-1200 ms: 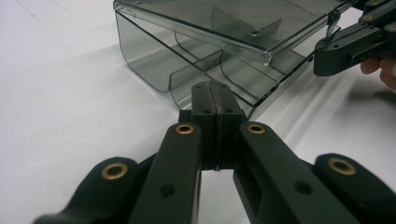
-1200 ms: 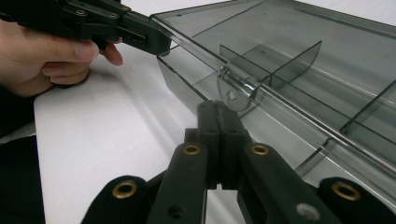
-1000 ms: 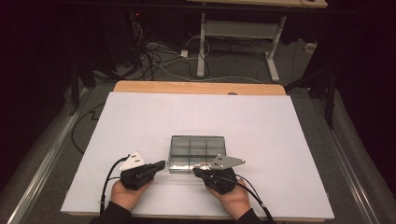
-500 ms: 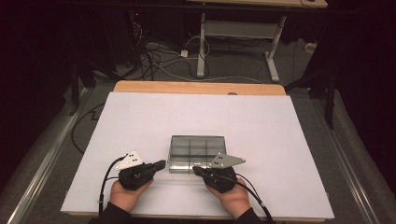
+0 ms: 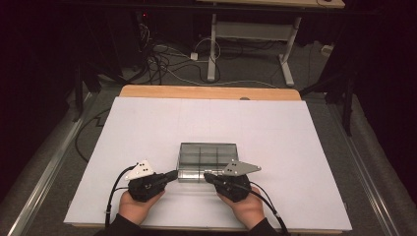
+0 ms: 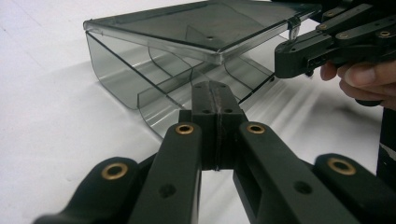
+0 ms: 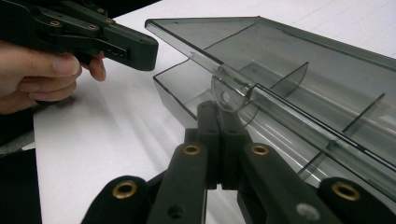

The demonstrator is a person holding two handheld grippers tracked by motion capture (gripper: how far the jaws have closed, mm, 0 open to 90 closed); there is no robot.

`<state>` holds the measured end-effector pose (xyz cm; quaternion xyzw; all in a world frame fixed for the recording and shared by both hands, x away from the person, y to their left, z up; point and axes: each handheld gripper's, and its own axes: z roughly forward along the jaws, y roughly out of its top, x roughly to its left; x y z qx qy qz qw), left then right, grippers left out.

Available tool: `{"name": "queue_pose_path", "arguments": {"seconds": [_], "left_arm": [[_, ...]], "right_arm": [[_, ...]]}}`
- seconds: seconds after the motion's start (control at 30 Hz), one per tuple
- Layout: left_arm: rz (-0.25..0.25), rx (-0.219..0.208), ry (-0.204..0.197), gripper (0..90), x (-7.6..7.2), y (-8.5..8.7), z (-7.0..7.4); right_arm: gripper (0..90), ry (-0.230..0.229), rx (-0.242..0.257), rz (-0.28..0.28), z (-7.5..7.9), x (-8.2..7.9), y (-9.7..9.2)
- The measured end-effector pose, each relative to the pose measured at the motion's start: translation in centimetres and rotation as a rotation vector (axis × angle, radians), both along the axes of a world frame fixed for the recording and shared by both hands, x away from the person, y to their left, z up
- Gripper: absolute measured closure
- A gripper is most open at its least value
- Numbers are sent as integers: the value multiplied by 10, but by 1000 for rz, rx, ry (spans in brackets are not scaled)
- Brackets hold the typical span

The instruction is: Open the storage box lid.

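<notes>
The left gripper (image 5: 173,175) and right gripper (image 5: 208,177) are clenched on nothing, their tips set at the near wall of the clear compartment box (image 5: 207,153), which is placed on the white table (image 5: 295,147).

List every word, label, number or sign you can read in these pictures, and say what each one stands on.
There is no readable text.
Clear plastic box: smoky lid and dividers, no label or print.
Left tongs and right tongs: plain black, with brass rivets and no markings.
White table surface: faint ruled lines, no writing.
Grey plates on the tongs: small holes, no lettering.
</notes>
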<state>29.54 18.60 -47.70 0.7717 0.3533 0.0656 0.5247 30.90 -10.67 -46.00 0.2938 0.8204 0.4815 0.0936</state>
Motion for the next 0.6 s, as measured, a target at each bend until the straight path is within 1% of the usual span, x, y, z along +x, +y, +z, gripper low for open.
{"name": "queue_pose_path", "arguments": {"seconds": [0.1, 0.3, 0.6], "left_arm": [[-8, -2, -4, 877, 0, -2, 1], [-5, -1, -7, 877, 3, -4, 0], [-14, 0, -9, 876, 5, -7, 0]], "right_arm": [[900, -4, 1, -2, 0, 0, -1], [900, -1, 1, -6, 0, -1, -1], [900, -2, -3, -13, -1, -3, -4]]}}
